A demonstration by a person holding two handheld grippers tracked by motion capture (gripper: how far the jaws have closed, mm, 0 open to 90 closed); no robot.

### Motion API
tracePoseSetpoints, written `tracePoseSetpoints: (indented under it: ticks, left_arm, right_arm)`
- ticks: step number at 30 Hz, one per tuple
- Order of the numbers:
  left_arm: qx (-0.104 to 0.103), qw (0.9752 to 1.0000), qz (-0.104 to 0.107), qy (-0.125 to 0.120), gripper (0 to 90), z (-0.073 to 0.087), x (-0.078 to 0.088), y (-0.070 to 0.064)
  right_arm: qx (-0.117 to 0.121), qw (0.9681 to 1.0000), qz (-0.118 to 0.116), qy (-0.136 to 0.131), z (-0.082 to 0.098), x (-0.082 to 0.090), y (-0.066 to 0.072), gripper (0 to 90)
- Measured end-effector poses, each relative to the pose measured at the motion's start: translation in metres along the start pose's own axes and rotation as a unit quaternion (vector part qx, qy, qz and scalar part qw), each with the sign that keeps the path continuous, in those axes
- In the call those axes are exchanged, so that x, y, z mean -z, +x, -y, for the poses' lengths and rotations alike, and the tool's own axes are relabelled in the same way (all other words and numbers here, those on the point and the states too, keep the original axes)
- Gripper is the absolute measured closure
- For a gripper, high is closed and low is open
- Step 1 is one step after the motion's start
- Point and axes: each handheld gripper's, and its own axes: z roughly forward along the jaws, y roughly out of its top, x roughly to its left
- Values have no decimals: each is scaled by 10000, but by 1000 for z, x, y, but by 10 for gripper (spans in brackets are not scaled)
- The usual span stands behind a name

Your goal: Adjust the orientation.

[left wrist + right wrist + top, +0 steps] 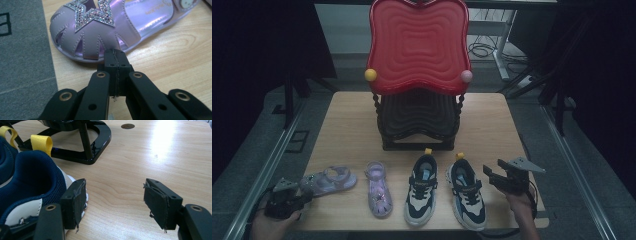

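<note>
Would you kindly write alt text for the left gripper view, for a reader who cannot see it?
The left tongs, shut with nothing between them, point at the toe of a purple sandal with a glittering star on top. The sandal lies on a light wooden table, near its edge, with grey floor beyond.

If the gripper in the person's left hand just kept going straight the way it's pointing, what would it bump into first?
Most likely the toe of the lilac sandal. The left gripper has its jaws shut, and their tips sit right at the sandal's sole edge; whether they already touch it is hard to tell.
</note>
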Motion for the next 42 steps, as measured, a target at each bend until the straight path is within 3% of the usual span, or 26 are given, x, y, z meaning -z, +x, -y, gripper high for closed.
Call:
tracePoseSetpoints:
  ticks: [6, 10, 15, 19, 20, 22, 25, 29, 35, 42]
  left_arm:
    - [37, 10000, -14, -48, 898, 1, 0, 0]
    - [-30, 9994, 215, -276, 898, -2, 12, -13]
    - [-347, 9967, 361, -640, 898, -36, 26, -34]
    - [-475, 9952, 472, -714, 898, -71, 21, -45]
    - [-475, 9952, 472, -714, 898, -71, 21, -45]
    - [-513, 9948, 634, -610, 898, -93, 7, -49]
    - [-546, 9952, 664, -465, 898, -106, -5, -51]
    - [-567, 9965, 616, -66, 898, -123, -31, -51]
    - [-547, 9963, 616, 243, 898, -123, -48, -50]
    - [-620, 9958, 640, 231, 899, -116, -45, -55]
  right_arm:
    - [1, 10000, 1, 23, 1, -1, 0, 347]
    - [-5, 10000, 6, 23, 1, 0, 0, 348]
    - [-10, 10000, 26, 7, 0, 0, 0, 348]
    - [-13, 10000, 27, 3, 0, 0, 0, 349]
    - [-21, 10000, 25, 1, 0, 0, 0, 349]
    - [-18, 10000, 26, -1, 0, 0, 0, 349]
    - [-13, 10000, 23, 2, 0, 1, 0, 349]
    - [-28, 10000, 33, -4, 1, 2, -1, 349]
    - [-35, 10000, 67, 10, 2, 2, -3, 349]
    - [-22, 10000, 59, 59, 4, 0, -1, 348]
